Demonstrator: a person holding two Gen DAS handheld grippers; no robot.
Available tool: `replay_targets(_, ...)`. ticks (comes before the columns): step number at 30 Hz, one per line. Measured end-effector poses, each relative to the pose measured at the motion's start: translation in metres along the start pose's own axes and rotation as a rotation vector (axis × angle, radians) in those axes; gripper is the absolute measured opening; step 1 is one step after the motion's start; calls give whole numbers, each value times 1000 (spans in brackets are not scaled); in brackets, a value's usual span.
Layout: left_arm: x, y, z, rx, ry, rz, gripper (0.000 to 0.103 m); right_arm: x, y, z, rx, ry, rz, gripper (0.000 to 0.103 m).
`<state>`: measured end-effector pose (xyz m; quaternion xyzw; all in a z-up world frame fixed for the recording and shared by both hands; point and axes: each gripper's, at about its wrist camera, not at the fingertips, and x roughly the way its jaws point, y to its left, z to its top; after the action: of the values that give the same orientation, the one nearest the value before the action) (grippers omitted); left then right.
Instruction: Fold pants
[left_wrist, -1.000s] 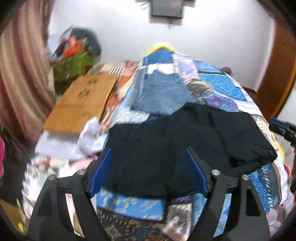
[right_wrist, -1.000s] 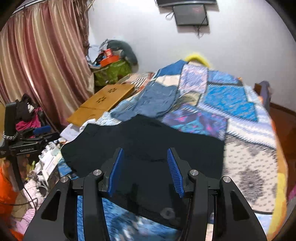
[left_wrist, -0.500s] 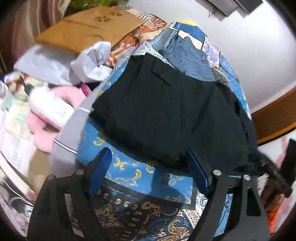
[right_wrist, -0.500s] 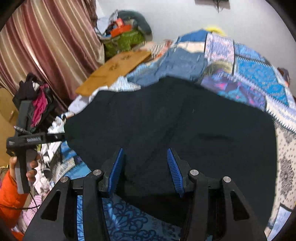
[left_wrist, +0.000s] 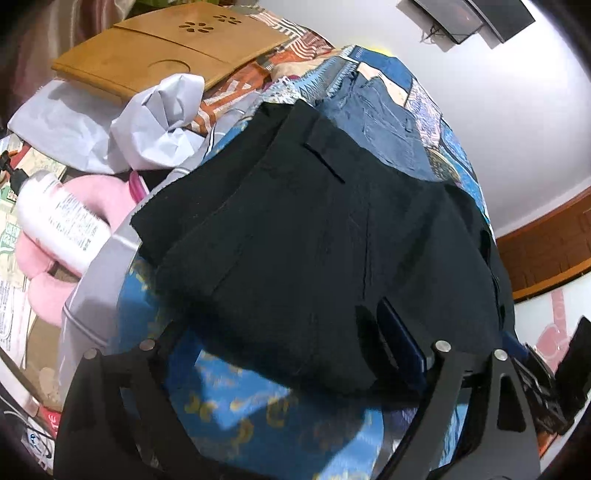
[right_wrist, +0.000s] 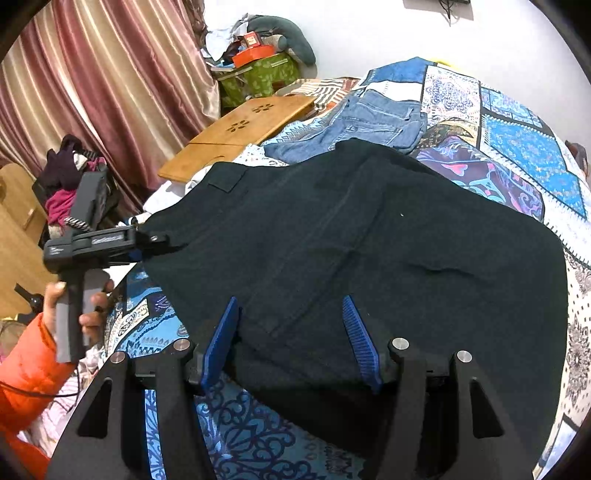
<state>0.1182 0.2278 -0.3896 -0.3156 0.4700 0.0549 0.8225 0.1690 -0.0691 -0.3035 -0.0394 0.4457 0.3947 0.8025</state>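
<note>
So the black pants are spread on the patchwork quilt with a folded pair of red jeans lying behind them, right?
Not quite: the folded jeans behind the black pants are blue denim, not red, as the right wrist view shows. The rest holds: the pants lie spread on the patchwork quilt.

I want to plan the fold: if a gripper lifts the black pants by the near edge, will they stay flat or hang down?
The black pants would probably droop: they are soft cloth lying in layers on the quilt. Likely light, and the layers may slide apart, as their edges already lie stepped.
</note>
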Motion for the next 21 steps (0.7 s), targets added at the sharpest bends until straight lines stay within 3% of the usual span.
replay_targets(2, 3, 0, 4, -14, -15, 59, 61, 0, -1, 0, 4, -1, 5, 55)
replay_targets(4, 3, 1, 8, -35, -21, 93, 45, 0, -1, 0, 8, -2, 11, 55)
replay_targets(7, 2, 4, 13, -50, -15, 76, 32, -2, -3, 0, 25, -6, 20, 55)
replay_targets(12, -10, -21, 13, 94, -51, 137, 24, -10, -10, 0, 83, -23, 26, 55)
replay_targets(16, -47, -50, 12, 222, -142, 135, 21, -28, -25, -4, 127, -55, -15, 55)
replay_targets(21, -77, -90, 16, 342, -199, 150, 19, -63, -54, -15, 193, -118, -90, 55)
